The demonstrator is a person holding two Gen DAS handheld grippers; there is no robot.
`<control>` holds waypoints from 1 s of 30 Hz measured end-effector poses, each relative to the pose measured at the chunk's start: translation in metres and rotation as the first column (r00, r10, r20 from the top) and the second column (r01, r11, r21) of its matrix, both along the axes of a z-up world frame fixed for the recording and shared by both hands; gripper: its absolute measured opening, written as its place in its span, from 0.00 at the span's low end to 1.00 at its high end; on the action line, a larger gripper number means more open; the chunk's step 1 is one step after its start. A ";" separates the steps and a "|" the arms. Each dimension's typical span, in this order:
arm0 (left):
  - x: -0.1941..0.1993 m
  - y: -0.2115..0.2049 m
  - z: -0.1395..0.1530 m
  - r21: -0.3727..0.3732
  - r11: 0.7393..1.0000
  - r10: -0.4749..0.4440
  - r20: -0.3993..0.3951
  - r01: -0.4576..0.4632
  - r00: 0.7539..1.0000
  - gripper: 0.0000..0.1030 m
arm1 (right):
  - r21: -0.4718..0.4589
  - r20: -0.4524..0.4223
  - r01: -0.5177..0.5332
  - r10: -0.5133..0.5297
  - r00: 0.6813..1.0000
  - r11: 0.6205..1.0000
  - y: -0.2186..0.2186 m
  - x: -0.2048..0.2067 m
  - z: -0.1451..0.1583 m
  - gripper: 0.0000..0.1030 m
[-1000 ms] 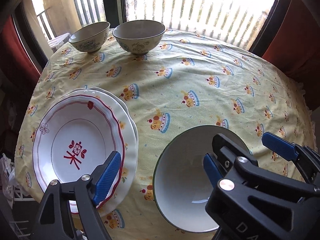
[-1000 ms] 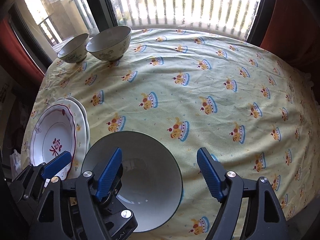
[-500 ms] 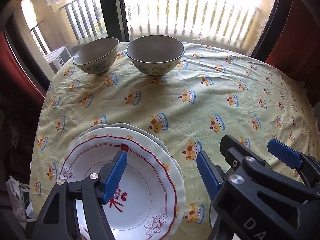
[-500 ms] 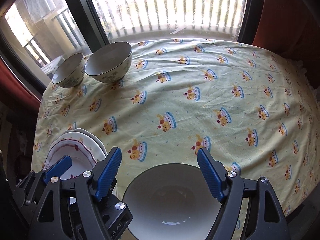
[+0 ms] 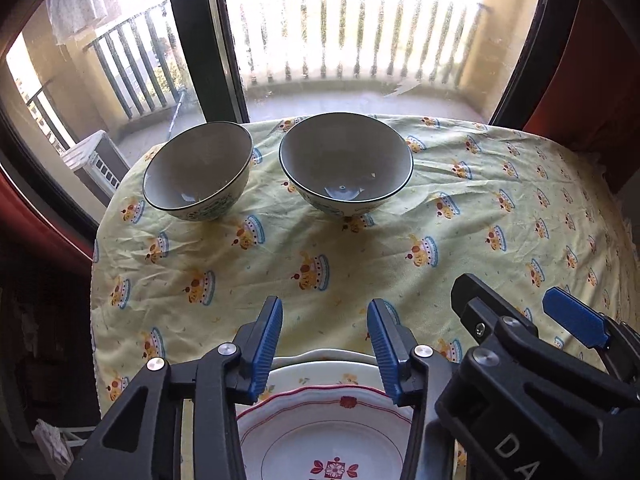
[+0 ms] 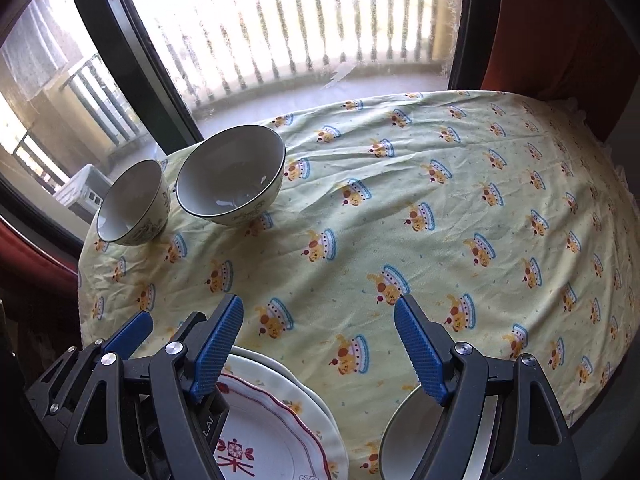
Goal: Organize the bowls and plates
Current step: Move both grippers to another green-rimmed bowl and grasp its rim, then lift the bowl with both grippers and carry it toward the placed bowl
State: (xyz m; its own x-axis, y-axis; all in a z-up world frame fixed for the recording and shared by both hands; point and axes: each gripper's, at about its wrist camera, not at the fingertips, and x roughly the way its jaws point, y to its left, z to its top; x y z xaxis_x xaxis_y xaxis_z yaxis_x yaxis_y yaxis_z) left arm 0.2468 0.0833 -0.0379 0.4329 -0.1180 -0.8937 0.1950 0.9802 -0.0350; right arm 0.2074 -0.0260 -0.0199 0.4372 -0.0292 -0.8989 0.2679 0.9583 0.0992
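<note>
Now we hold both grippers above the near edge of the table, over the yellow tablecloth (image 5: 360,248). Our left gripper (image 5: 325,340) hangs over the far rim of the stacked plates (image 5: 328,420), its jaws closing with nothing between them, the blue pads clear of the plate. Our right gripper (image 6: 318,344) stands wide and empty, above bare cloth; the plates (image 6: 280,432) lie below its left finger and a plain bowl (image 6: 404,436) sits under its right finger. Two patterned bowls stand side by side at the far edge by the window: the smaller bowl (image 5: 198,170) on the left, the larger bowl (image 5: 346,162) just beside it, apart.
</note>
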 end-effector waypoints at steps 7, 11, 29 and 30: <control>0.044 0.008 0.004 -0.027 1.000 0.005 -0.008 -0.006 1.000 0.44 | 0.005 0.011 0.055 -0.055 0.998 0.998 0.009 0.036 0.011 0.69; 0.070 0.008 -0.004 -0.028 0.999 0.026 -0.001 -0.026 1.000 0.44 | -0.002 0.015 0.043 -0.043 0.999 0.999 0.012 0.063 0.008 0.60; 0.145 0.002 -0.063 -0.022 0.999 0.043 -0.065 -0.045 0.997 0.44 | 0.032 -0.016 0.034 -0.034 0.999 0.999 0.006 0.154 -0.056 0.50; 0.147 0.002 -0.065 -0.020 0.999 0.045 -0.064 -0.046 0.997 0.41 | 0.031 -0.017 0.034 -0.033 0.999 0.999 0.005 0.156 -0.059 0.46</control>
